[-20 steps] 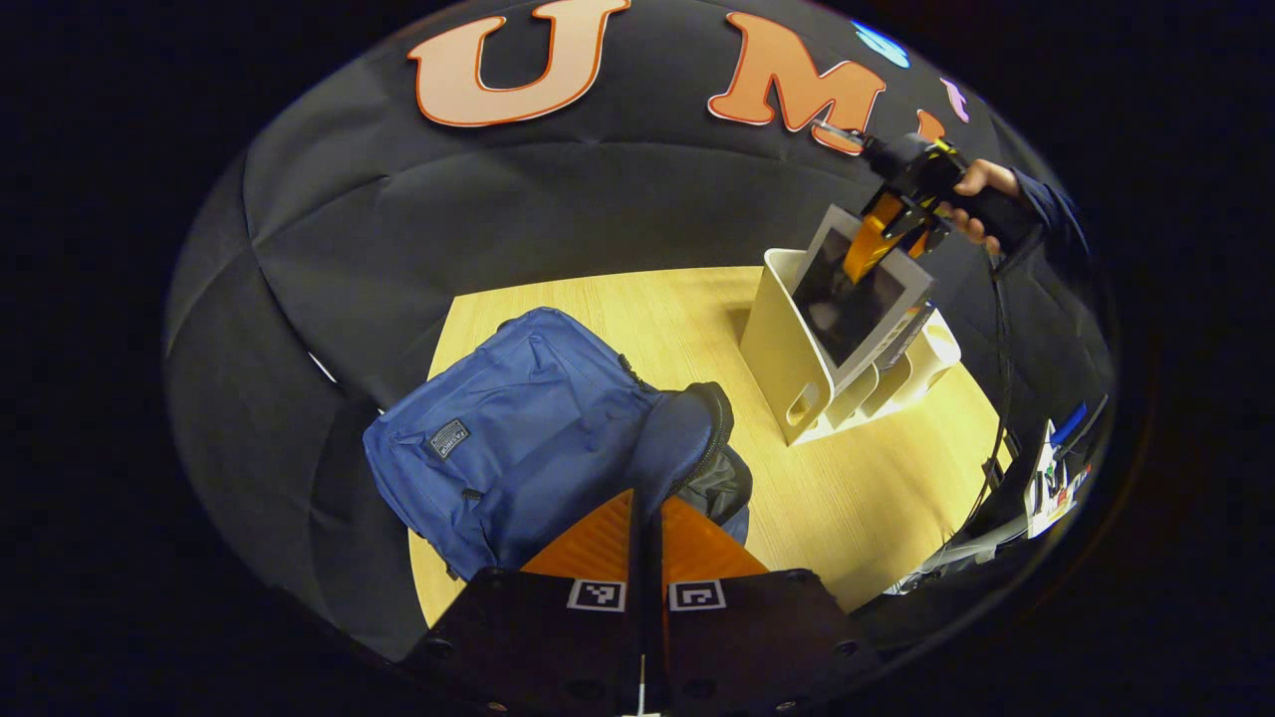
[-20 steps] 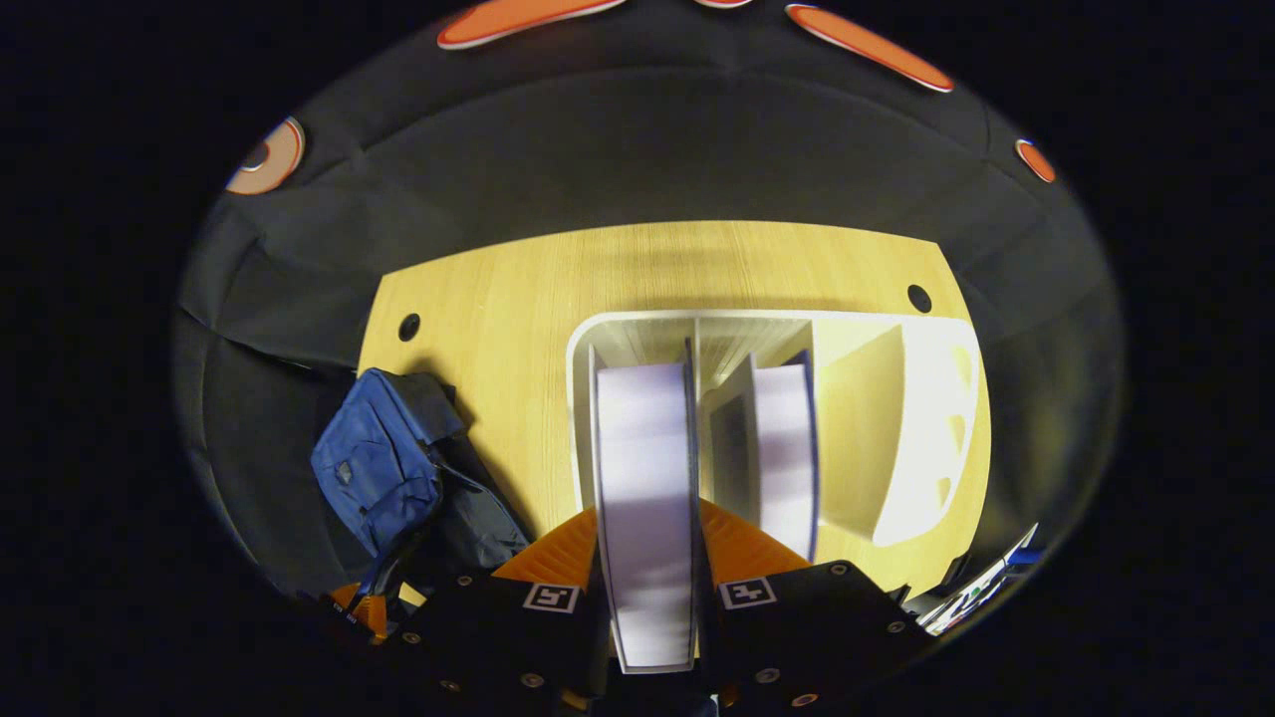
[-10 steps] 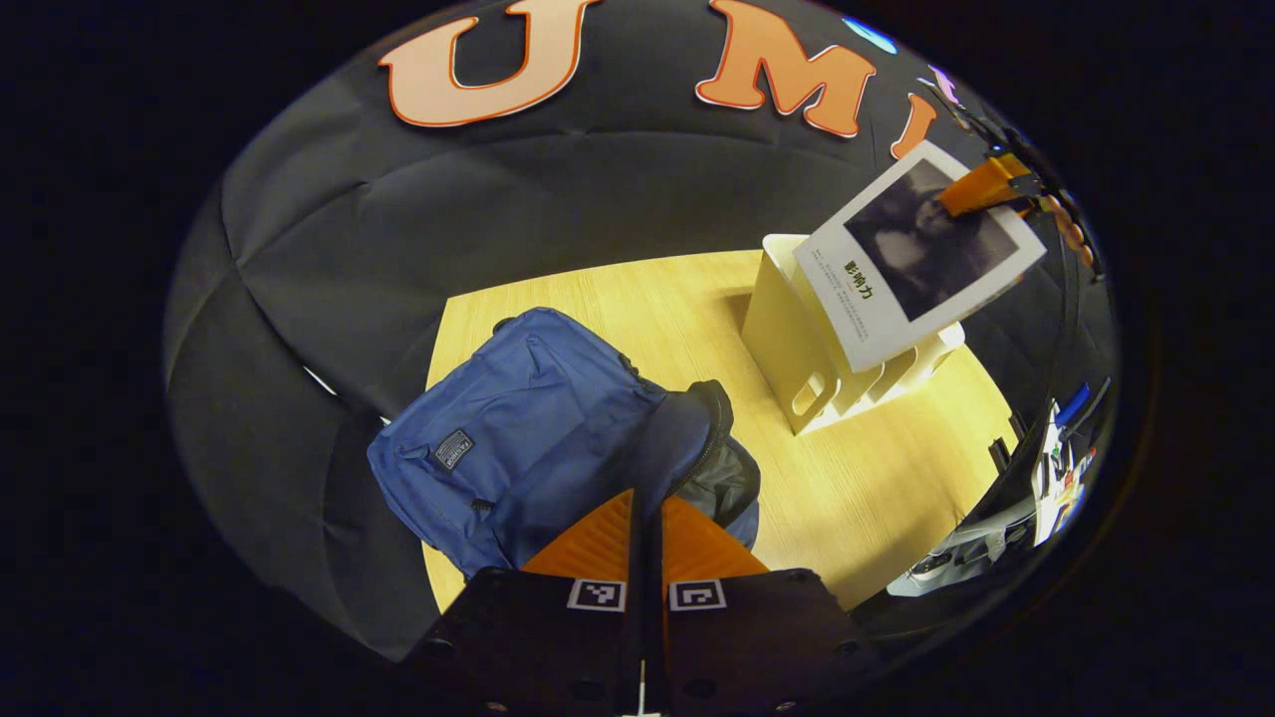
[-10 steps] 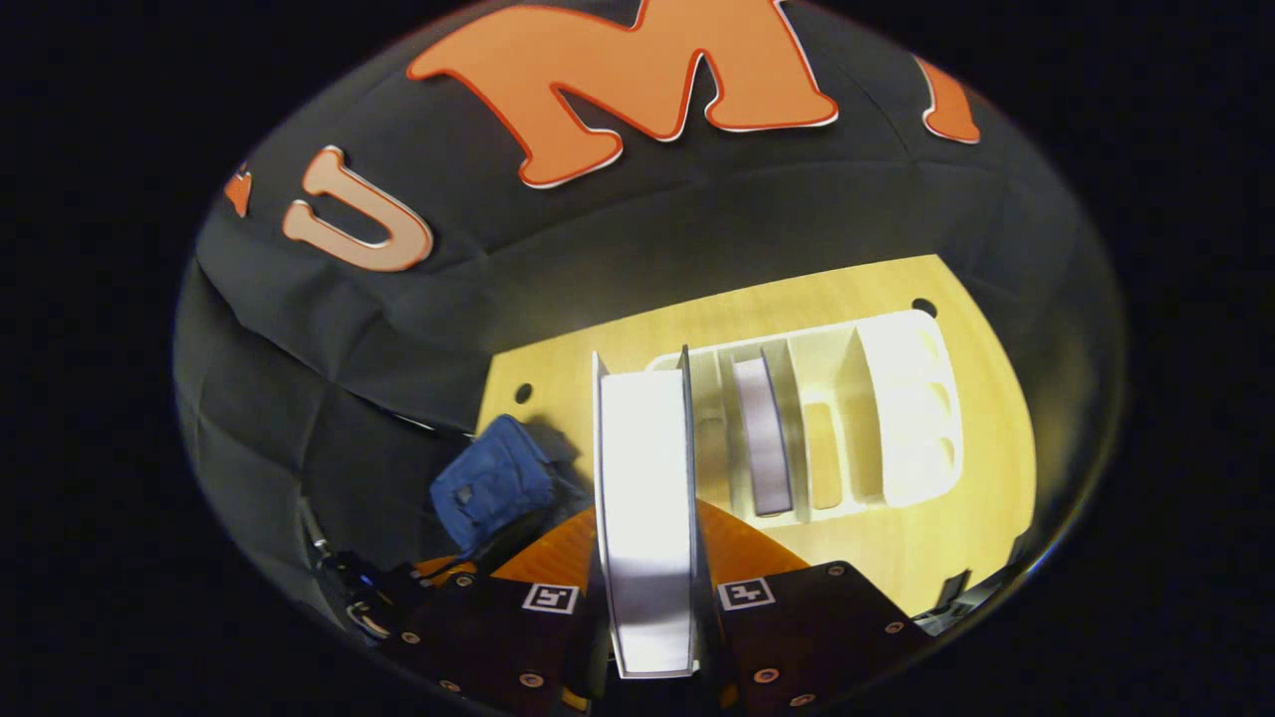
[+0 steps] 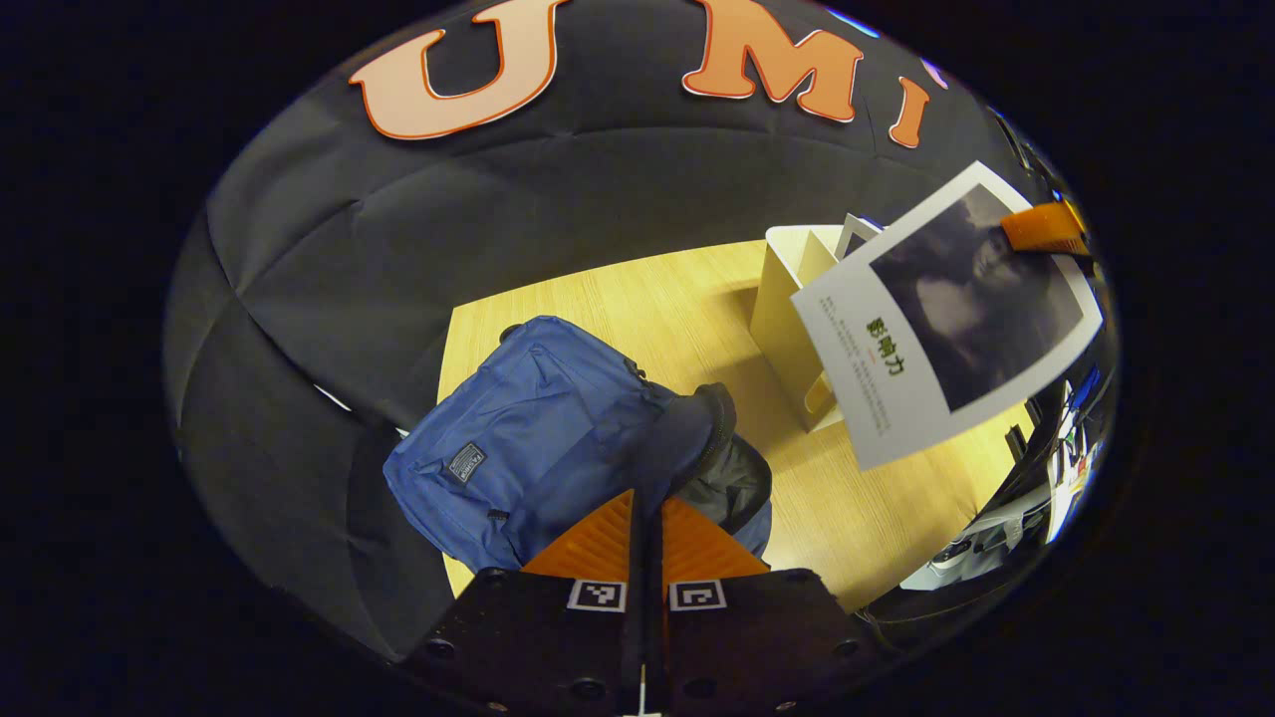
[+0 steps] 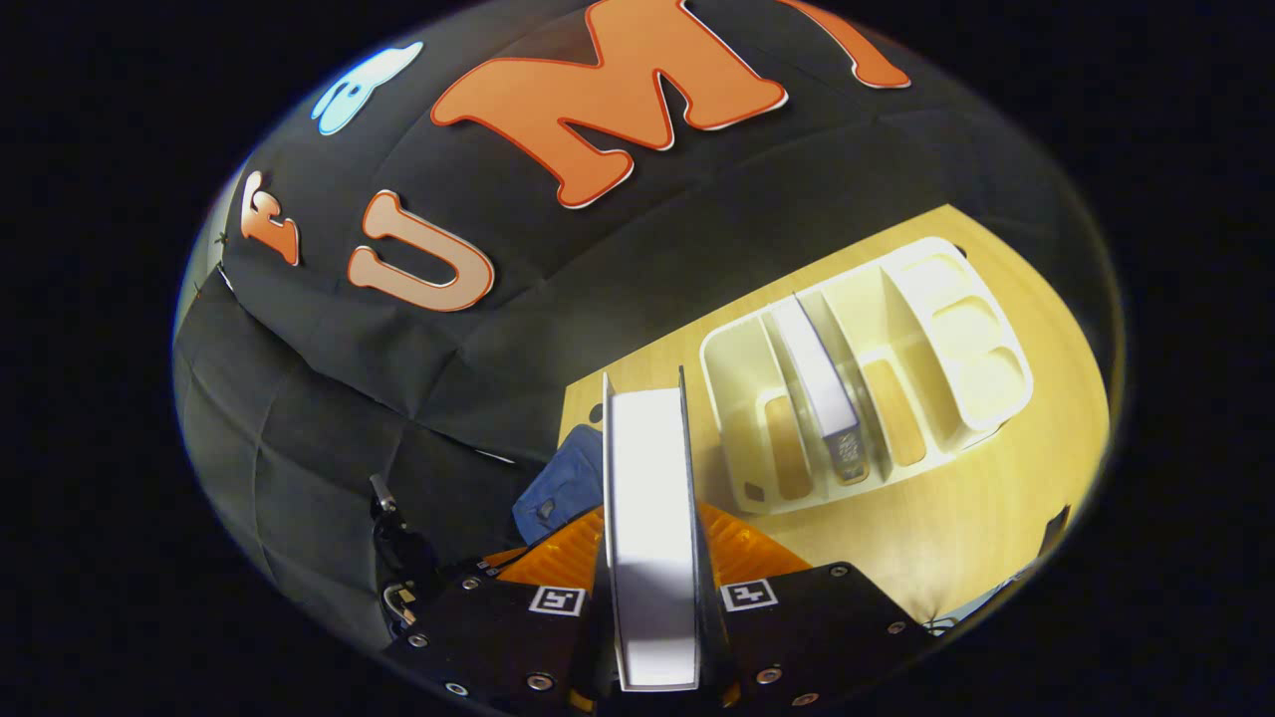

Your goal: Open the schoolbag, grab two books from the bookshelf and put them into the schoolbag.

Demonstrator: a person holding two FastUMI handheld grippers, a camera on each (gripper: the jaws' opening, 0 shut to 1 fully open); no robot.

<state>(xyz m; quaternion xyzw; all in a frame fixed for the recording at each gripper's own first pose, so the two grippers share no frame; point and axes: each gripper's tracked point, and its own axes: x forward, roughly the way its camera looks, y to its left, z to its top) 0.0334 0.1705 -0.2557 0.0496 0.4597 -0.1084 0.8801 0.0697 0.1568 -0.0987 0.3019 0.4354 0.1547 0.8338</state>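
Observation:
A blue schoolbag (image 5: pixel 538 438) lies on the wooden table (image 5: pixel 687 319), its top open to a dark lining (image 5: pixel 732 478). My left gripper (image 5: pixel 645 503) is shut on the bag's raised flap (image 5: pixel 682 438), holding the mouth up. My right gripper (image 6: pixel 650 513) is shut on a white book (image 6: pixel 652 538), seen from its page edge. In the left gripper view that book (image 5: pixel 926 329) hangs in the air over the table, right of the bag, with a dark portrait on its cover. A cream bookshelf (image 6: pixel 877 368) stands behind it with a second book (image 6: pixel 822 383) upright in a slot. The bag (image 6: pixel 558 483) shows left of the held book.
The bookshelf (image 5: pixel 787 299) stands on the table's far right side. Bare table (image 5: pixel 857 518) lies between the bag and the front right edge. Cluttered gear (image 5: pixel 1056 468) sits beyond that edge. The black cloth wall closes off the back and left.
My right gripper has lifted the book out of the bookshelf and carried it up and closer to the bag. The left gripper has kept its hold on the flap.

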